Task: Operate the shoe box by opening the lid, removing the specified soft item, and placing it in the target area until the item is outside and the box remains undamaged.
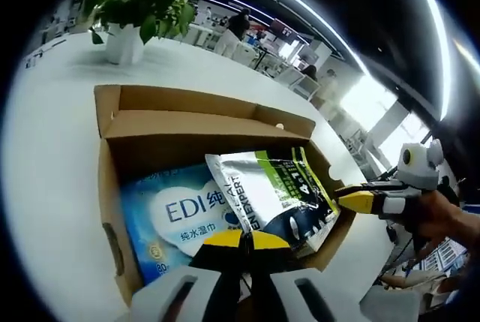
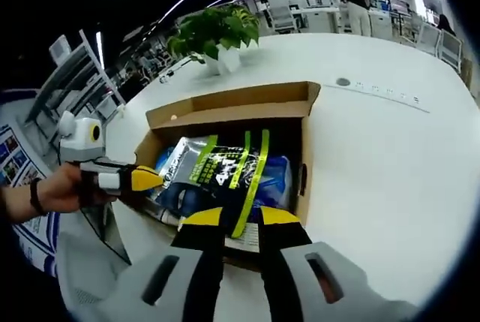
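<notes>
An open cardboard shoe box (image 1: 180, 123) (image 2: 232, 108) sits on a white table. Inside, a white, green and dark soft pouch (image 1: 277, 187) (image 2: 225, 164) leans over a blue wet-wipes pack (image 1: 172, 217) (image 2: 277, 176). My left gripper (image 1: 246, 238) (image 2: 154, 179) has its yellow tips together at the pouch's edge, over the box wall; whether it pinches the film is unclear. The right gripper (image 2: 241, 221) (image 1: 341, 196) is closed on the pouch's other edge, which lies between its jaws.
A potted plant (image 1: 139, 7) (image 2: 217, 33) stands on the white table (image 1: 52, 149) (image 2: 375, 149) beyond the box. A hand (image 2: 60, 191) (image 1: 442, 217) holds each gripper. Chairs, desks and people are far behind.
</notes>
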`<state>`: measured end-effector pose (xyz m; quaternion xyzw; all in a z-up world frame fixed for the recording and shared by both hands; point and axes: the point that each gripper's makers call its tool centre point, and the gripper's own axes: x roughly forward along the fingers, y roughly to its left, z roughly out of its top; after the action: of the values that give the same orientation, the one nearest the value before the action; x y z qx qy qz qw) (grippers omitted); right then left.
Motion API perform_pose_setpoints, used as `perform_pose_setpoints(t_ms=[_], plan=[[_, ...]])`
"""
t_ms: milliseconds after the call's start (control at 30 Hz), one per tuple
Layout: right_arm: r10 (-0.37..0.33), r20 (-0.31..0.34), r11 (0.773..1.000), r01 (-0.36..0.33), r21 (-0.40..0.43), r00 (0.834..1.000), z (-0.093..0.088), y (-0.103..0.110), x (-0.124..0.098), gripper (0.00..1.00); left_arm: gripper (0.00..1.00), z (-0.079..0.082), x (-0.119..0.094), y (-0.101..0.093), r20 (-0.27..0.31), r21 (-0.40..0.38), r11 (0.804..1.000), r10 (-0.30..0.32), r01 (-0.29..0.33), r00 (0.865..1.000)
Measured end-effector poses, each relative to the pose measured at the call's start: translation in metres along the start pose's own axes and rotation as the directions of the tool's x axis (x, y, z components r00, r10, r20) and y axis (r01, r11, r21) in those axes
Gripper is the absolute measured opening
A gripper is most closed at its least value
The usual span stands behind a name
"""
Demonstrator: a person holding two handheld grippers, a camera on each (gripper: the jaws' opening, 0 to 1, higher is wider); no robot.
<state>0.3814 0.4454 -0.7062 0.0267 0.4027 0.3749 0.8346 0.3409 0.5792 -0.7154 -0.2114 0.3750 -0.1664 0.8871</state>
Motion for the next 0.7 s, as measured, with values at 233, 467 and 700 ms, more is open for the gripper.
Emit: perform_pose_setpoints(t_ms=[233, 467, 700], plan=[[0.003, -0.052, 1.0, -0.003, -0.009, 0.999, -0.006, 0.002, 0.012, 0.16, 0.01, 0.0, 0.002, 0.002, -0.005, -0.008, 1.0, -0.003, 0.003, 1.0], [0.015, -0.051, 1.0, -0.014, 0.017, 0.999, -0.006, 0.004, 0.016, 0.1, 0.01, -0.001, 0.005, 0.001, -0.025, -0.031, 0.999, -0.023, 0.023, 0.999], [0.033, -0.017, 0.998, -0.032, 0.055, 0.999, 0.003, 0.007, 0.015, 0.0, 0.01, -0.002, 0.008, -0.003, -0.036, -0.029, 0.999, -0.019, 0.018, 0.999]])
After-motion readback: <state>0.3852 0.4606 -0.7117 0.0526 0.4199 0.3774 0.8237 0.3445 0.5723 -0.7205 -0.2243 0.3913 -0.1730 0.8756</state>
